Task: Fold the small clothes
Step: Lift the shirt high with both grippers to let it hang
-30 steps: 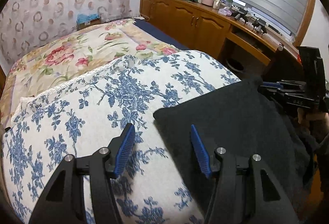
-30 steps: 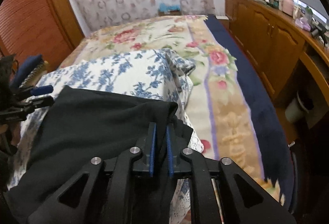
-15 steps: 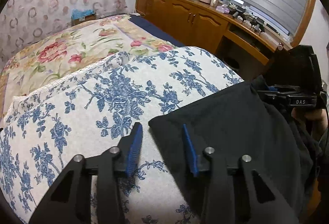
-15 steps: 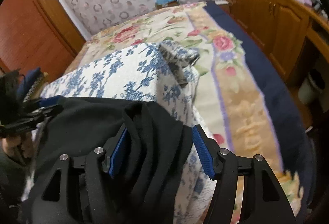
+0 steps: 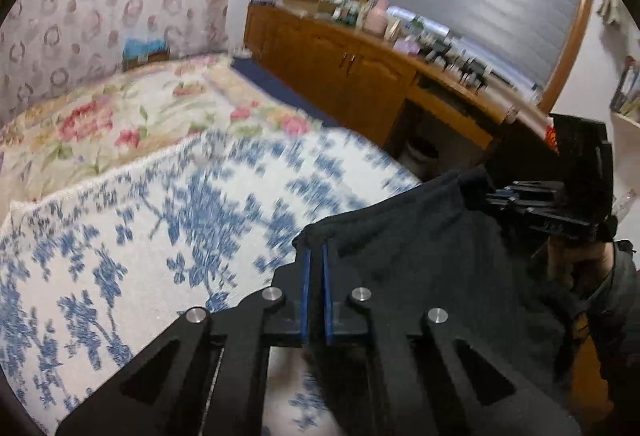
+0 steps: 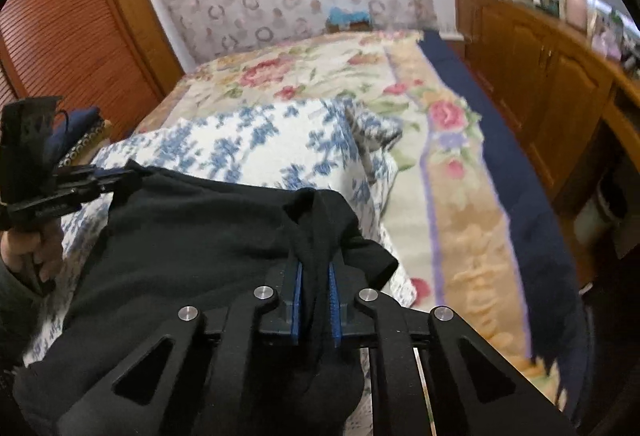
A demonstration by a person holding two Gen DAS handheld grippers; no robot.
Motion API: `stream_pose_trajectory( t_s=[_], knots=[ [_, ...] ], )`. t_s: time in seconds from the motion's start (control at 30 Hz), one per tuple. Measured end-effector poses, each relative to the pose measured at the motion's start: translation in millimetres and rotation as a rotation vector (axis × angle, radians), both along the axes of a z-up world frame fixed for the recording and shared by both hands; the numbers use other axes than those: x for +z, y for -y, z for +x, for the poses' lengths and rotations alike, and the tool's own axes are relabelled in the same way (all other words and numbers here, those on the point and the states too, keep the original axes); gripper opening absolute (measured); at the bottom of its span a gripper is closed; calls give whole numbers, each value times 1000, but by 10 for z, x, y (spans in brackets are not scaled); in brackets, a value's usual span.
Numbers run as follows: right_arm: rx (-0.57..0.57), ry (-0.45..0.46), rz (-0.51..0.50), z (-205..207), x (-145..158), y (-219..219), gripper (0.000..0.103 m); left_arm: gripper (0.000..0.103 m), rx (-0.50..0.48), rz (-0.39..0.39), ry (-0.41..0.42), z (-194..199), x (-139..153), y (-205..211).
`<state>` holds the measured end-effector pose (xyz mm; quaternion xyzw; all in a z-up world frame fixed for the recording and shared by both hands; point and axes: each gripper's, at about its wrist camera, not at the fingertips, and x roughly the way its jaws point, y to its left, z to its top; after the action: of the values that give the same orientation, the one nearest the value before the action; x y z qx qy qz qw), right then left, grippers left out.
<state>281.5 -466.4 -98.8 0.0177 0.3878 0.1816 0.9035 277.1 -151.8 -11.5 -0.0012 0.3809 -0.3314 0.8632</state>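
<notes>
Left gripper [image 5: 315, 268]: has just closed, pinching the black garment [image 5: 420, 256] corner.
Right gripper [image 6: 316, 276]: has just closed, clamping bunched edge.
Risk: the thin left pinch may slip when lifting.

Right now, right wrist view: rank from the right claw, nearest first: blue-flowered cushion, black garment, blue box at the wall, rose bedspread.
1. black garment: pinched in the right claw.
2. blue-flowered cushion: just ahead, under the garment.
3. rose bedspread: beyond the cushion and to the right.
4. blue box: far end, against the patterned wall.
</notes>
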Motion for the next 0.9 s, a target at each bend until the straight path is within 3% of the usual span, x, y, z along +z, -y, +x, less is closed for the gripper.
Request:
stream_pose_trajectory(
  t_s=[0.27,0.6,0.9],
  knots=[
    [43,246,-1,-587,889,-143,7,2,-17,-132,207,-654,951,-226],
    [124,556,21,-1445,2182,-587,6,2,100,-221,509,-1694,2181,-1072],
    [247,684,47,-2088,2683,-1132,6,2,201,-184,672,-2437,2635,-1750]
  ],
)
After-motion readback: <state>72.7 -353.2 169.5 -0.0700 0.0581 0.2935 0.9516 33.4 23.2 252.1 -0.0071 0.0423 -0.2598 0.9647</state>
